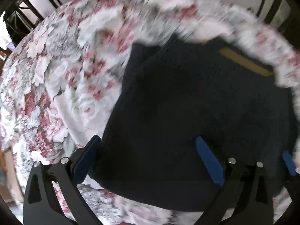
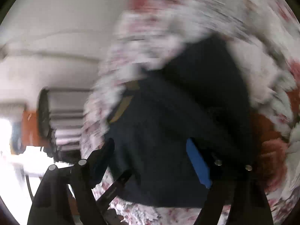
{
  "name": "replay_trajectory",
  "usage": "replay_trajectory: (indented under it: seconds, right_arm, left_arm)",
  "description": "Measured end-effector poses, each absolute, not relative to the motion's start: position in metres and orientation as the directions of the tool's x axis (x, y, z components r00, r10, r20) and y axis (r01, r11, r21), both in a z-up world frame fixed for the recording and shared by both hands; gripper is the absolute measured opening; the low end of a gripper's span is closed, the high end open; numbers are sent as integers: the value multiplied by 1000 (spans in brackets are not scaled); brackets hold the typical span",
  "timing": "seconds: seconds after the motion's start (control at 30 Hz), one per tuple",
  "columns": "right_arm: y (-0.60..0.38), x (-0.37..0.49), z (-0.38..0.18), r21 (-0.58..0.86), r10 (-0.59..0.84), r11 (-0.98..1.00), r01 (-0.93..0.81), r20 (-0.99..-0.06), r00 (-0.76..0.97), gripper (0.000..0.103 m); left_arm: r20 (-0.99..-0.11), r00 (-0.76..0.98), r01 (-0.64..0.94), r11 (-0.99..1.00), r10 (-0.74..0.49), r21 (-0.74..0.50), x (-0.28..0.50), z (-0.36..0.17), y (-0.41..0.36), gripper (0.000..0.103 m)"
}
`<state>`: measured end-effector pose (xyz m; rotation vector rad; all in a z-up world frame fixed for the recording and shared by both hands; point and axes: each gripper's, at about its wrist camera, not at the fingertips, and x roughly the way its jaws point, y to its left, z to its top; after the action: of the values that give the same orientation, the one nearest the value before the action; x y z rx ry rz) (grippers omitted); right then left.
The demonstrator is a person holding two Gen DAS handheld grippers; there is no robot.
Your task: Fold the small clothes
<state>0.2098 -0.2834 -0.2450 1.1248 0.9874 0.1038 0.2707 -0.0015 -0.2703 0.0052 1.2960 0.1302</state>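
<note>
A dark navy garment (image 1: 187, 112) is spread flat on the floral cloth (image 1: 56, 93) of a round tabletop. Both claws, left (image 1: 148, 157) and right (image 2: 150, 159), are held open above it, gripping nothing. Dark chairs (image 1: 28, 9) and pale walls are seen beyond.

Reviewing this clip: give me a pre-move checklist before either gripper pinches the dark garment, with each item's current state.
1. Dark navy garment lies on the floral tablecloth: ok.
2. Left gripper open, fingers straddling the garment's near part: ok.
3. Right gripper open over the garment's near edge, nothing pinched: ok.
4. Garment lying flat, no bunching: cannot tell; it is dark and both views are blurred.
5. Tan label exposed at the far edge, so the neck end faces away: ok.
6. Pads touching cloth: cannot tell.
</note>
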Motion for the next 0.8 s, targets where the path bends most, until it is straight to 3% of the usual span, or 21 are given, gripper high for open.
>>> replay_trajectory:
  seconds: [0.07,0.13,0.23,0.3,0.43,0.5,0.57,0.6,0.7,0.8]
  right_arm:
    - [-264,217,-235,836,596,461,299,-541,593,80]
    - [-247,224,-236,881,664,412,232,-465,586,85]
    - [-240,231,-273,839,652,425,339,-543,528,91]
    - [-248,225,-302,843,657,350,409,-532,535,82]
    - [-245,224,-272,874,668,318,367,-482,568,84]
    - [-237,226,-262,882,681,332,333,-469,563,91]
    - [-230,228,-273,857,689,348,381,-509,515,92]
    - [-233,227,-289,807,672,380,451,-576,465,87]
    - [-249,220,-302,822,684,275,500,-532,500,82]
    - [-258,218,-267,833,638,348,430,-546,543,83]
  left_arm:
    - [-954,299,-49,999,28,14,265,-259,-12,98]
    - [-956,286,-7,998,58,58,262,-266,-24,98]
    - [-959,217,48,979,185,200,258,-298,-36,99]
    - [-957,222,41,978,189,203,255,-300,-38,99]
    - [-938,314,-6,989,143,149,249,-266,-31,99]
    - [-933,338,-28,992,123,120,249,-259,-24,99]
    - [-937,286,-56,980,200,193,253,-274,-18,99]
    - [-947,213,-71,971,239,229,261,-290,-13,99]
    - [-990,132,-204,979,47,19,259,-304,18,99]
    - [-975,218,-259,961,-38,-95,254,-271,31,98]
